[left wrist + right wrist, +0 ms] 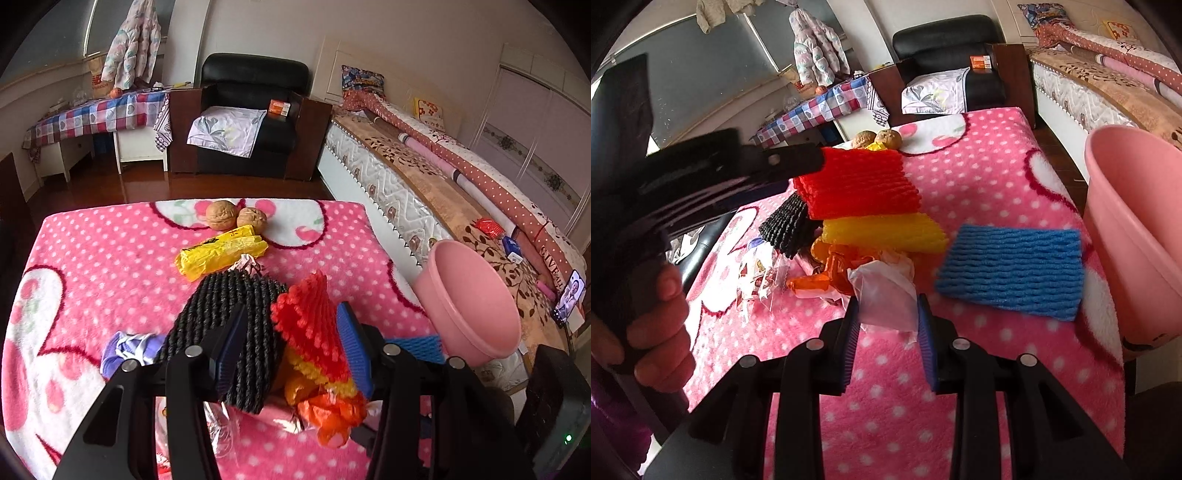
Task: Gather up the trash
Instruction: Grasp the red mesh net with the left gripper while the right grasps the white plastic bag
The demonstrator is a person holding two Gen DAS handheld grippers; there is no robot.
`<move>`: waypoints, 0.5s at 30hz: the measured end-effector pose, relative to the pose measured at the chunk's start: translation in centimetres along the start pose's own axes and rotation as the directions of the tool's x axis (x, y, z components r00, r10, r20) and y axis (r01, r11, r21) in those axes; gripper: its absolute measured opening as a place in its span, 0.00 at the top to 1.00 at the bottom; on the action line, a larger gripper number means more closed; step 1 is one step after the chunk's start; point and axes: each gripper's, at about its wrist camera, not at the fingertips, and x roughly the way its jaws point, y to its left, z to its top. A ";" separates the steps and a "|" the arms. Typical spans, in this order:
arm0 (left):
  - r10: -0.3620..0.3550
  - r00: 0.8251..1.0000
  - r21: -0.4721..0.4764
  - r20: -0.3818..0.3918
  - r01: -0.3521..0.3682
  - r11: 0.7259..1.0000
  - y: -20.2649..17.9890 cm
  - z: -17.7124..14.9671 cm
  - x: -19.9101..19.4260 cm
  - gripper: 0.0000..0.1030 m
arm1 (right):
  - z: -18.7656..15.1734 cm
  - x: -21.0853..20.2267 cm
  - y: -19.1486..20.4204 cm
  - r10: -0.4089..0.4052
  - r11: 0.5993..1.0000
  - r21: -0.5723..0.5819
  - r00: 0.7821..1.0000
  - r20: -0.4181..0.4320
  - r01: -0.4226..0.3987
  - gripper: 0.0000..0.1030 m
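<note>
A heap of trash lies on the pink dotted blanket [110, 258]. My left gripper [291, 347] is shut on a stack of foam nets: the black net [225, 325], the red net [306, 314] and a yellow net [882, 230] under it. In the right wrist view the red net [857, 184] is lifted above the heap. My right gripper [888, 332] has a clear plastic wrapper [886, 291] between its fingers, the jaws near it on both sides. A blue foam net [1012, 269] lies flat to the right. The pink bin [1137, 229] stands at the table's right edge.
A yellow plastic bag [221, 254] and two walnuts [236, 216] lie at the far side of the table. Orange wrappers [834, 273] and clear snack packets [757, 280] sit in the heap. A bed [443, 177] runs along the right; a black armchair [251, 110] stands behind.
</note>
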 end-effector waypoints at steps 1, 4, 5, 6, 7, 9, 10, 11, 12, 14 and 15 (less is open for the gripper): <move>-0.001 1.000 0.000 -0.004 0.001 1.000 -0.1 0.0 0.1 0.60 | 0.0 0.0 0.0 0.000 1.000 -0.001 1.000 0.000 0.000 0.70; -0.004 1.000 -0.008 -0.017 0.004 1.000 0.0 -0.1 0.6 0.71 | 0.0 0.0 0.1 0.000 1.000 -0.002 1.000 -0.001 0.000 0.70; -0.003 1.000 -0.012 -0.022 0.003 1.000 0.1 -0.2 0.7 0.73 | 0.0 0.0 0.1 -0.001 1.000 -0.002 1.000 0.000 0.001 0.70; -0.003 1.000 -0.017 -0.025 0.003 1.000 0.3 -0.3 0.8 0.78 | 0.0 0.0 0.1 -0.001 1.000 -0.003 1.000 0.000 0.001 0.70; -0.004 1.000 -0.025 -0.027 0.003 1.000 0.4 -0.3 0.8 0.83 | 0.0 0.0 0.2 -0.002 1.000 -0.004 1.000 0.000 0.002 0.70; -0.008 1.000 -0.042 -0.022 0.007 0.999 0.7 -0.4 0.7 0.87 | 0.0 0.0 0.2 -0.002 1.000 -0.004 1.000 0.000 0.002 0.70; -0.012 1.000 -0.053 -0.017 0.011 0.999 0.9 -0.4 0.4 0.89 | 0.0 0.0 0.2 -0.002 1.000 -0.005 1.000 0.001 0.002 0.70; -0.015 1.000 -0.060 -0.011 0.014 0.998 1.0 -0.4 0.2 0.89 | -0.1 0.0 0.2 -0.003 1.000 -0.006 1.000 0.001 0.003 0.70; -0.017 1.000 -0.066 -0.003 0.017 0.998 1.1 -0.4 -0.2 0.90 | -0.1 0.0 0.3 -0.005 1.000 -0.008 1.000 0.002 0.005 0.70; -0.022 1.000 -0.079 0.018 0.023 0.997 1.4 -0.4 -1.0 0.90 | -0.1 0.0 0.4 -0.007 1.000 -0.011 1.000 0.003 0.008 0.70; -0.023 0.999 -0.083 0.025 0.025 0.996 1.5 -0.4 -1.3 0.90 | -0.1 -0.1 0.4 -0.009 1.000 -0.013 1.000 0.004 0.009 0.70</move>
